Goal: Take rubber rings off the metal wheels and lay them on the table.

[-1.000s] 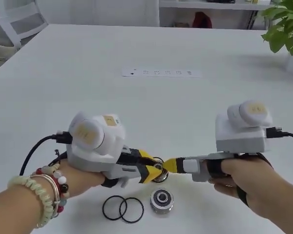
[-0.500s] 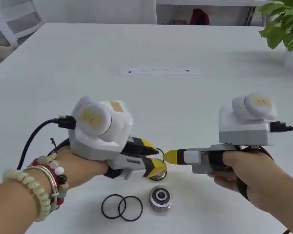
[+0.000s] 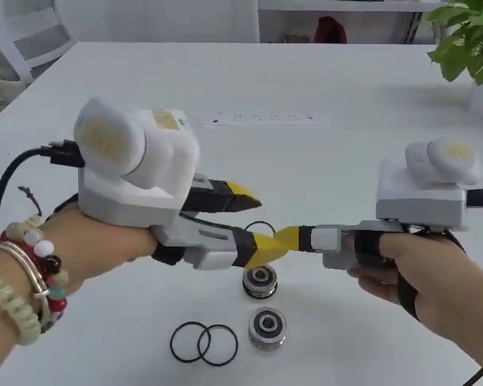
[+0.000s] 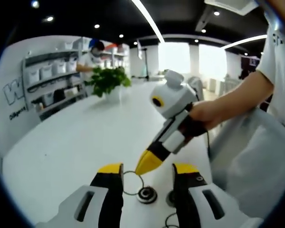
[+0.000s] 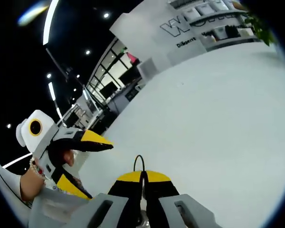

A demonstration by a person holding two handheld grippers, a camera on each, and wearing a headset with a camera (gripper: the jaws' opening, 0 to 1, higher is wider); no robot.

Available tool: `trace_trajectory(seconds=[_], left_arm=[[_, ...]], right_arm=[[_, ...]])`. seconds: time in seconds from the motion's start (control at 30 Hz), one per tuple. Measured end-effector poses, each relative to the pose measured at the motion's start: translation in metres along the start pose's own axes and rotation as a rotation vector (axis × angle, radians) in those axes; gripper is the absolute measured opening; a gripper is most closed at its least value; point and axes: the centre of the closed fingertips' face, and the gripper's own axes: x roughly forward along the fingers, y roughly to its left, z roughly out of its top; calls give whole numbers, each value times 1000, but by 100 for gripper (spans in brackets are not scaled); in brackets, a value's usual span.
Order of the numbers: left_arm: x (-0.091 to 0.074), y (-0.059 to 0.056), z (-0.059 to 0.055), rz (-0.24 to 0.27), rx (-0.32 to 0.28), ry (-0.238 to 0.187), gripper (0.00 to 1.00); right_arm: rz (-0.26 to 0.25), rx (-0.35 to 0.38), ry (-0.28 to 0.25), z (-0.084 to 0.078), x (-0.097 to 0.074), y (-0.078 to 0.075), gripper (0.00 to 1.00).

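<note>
Whereas the left tongs (image 3: pixel 259 219) sat low around a wheel half a second ago, I now see them lifted off the desk (image 3: pixel 362 129) with their yellow-tipped jaws spread well apart and nothing between them. The left hand (image 3: pixel 88 245) that carries them wears strings of round beads at the wrist. The grey and white shell of that tool looks like smooth moulded plastic, and a black cable trails from its back.

Below it, two loose rubber rings (image 3: pixel 203 343) lie flat on the matt white desk. They are thin black hoops that overlap each other slightly, and I see them in the same spot as before.

Just right of them stands the near wheel (image 3: pixel 267 328), a short, shiny metal cylinder with a dark bearing at its centre. The far wheel (image 3: pixel 260 280) is the one the left tongs had around it. It now rests free on the desk, close behind the near one, and I cannot tell whether any rubber is left on it.

Above that wheel hangs a third ring (image 3: pixel 260 223), a fine black loop in the air. The right tongs (image 3: pixel 286 239) are pressed together on it. In the right gripper view the two yellow tips meet, with the loop poking up between them. The right hand (image 3: pixel 406 273) has drifted a little to the right and higher since the earlier frame.
</note>
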Motion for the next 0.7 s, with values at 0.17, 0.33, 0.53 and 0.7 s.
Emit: trace_trajectory(seconds=[0.17, 0.33, 0.53, 0.7], left_arm=[[-20, -8, 12, -3, 68, 19, 47], [-45, -12, 24, 23, 105, -18, 56], [-78, -10, 18, 89, 104, -20, 70], [-104, -10, 10, 147, 82, -19, 73]], right_arm=[[27, -4, -18, 5, -1, 9, 0], [60, -12, -25, 7, 0, 20, 0], [98, -22, -22, 7, 1, 31, 0], [129, -30, -18, 7, 2, 41, 0]])
